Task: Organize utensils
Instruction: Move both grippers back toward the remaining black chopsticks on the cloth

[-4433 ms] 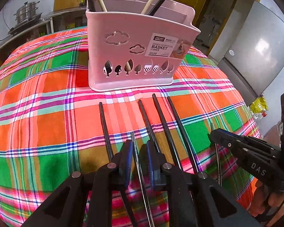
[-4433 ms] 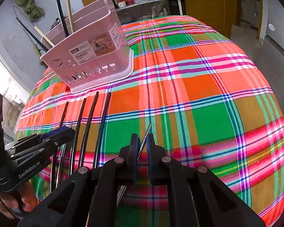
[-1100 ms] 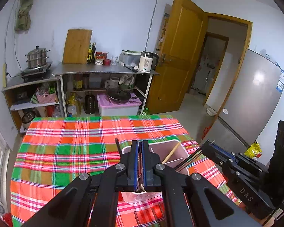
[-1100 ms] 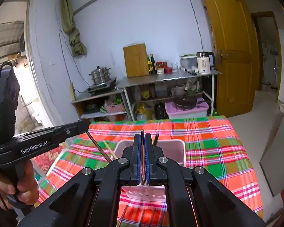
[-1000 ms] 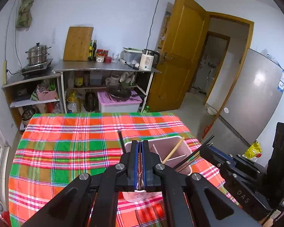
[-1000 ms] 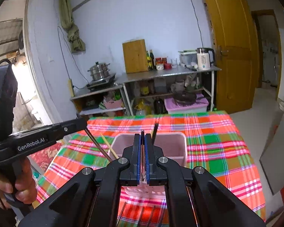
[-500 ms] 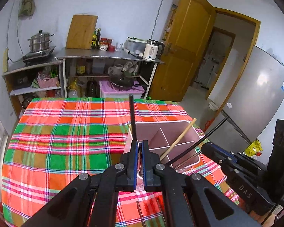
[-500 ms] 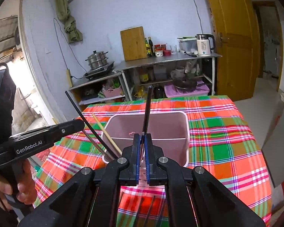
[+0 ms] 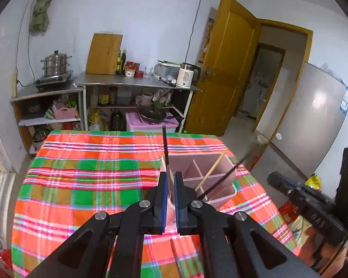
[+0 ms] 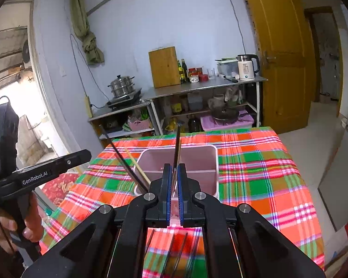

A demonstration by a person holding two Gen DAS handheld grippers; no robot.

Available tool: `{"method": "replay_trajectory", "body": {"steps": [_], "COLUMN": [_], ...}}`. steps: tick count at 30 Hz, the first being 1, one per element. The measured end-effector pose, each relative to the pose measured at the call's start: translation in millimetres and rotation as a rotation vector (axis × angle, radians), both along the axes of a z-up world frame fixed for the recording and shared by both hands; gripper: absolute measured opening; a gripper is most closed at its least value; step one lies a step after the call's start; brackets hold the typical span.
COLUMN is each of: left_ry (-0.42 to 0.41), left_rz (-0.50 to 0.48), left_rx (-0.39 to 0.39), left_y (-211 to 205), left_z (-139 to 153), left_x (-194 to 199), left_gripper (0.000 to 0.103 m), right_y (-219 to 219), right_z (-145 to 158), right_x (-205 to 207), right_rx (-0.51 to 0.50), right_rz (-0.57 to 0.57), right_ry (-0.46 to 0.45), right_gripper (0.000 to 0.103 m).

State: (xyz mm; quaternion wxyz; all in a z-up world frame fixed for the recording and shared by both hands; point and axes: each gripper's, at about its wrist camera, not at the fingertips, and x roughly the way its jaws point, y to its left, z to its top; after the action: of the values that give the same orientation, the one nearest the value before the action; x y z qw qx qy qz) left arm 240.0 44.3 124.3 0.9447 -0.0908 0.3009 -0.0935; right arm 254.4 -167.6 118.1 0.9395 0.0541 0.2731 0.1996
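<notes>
Now that both hands have carried forward over the pink utensil basket, my left gripper and right gripper each pinch one dark chopstick, tips entering compartments; release comes next

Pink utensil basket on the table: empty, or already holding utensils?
Holding utensils. The pink basket stands upright on the plaid cloth with a wooden chopstick and black chopsticks leaning out of its left compartment.

A basket stood on the counter, chopsticks leaning in its left compartment; more chopsticks lay before it; shelves stood behind
</notes>
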Motion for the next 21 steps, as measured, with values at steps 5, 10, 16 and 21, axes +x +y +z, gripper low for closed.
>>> {"method": "replay_trajectory", "body": {"steps": [5,10,16,21], "left_ry": [0.001,0.010,0.033,0.076], "left_rz": [0.000,-0.023,-0.035,-0.045], "left_rx": [0.002,0.022,0.017,0.004], "left_y": [-3,-16,-28,-30], "left_z": [-14,-32,-57,-80], "left_x": [-37,-72,-109,-130], "left_gripper": [0.004,0.004,0.004,0.004], "right_y": [-11,-22,-33,-35], "right_z": [-10,-25,-44,-58], "right_x": [-32,-64,-97,-115], "right_rx": [0.002,-0.003,-0.002,-0.006], "right_rz": [-0.013,-0.024,-0.037,-0.032], "right_ry": [0.009,0.030,0.061,0.086], "right_gripper": [0.004,0.004,0.004,0.004]}}
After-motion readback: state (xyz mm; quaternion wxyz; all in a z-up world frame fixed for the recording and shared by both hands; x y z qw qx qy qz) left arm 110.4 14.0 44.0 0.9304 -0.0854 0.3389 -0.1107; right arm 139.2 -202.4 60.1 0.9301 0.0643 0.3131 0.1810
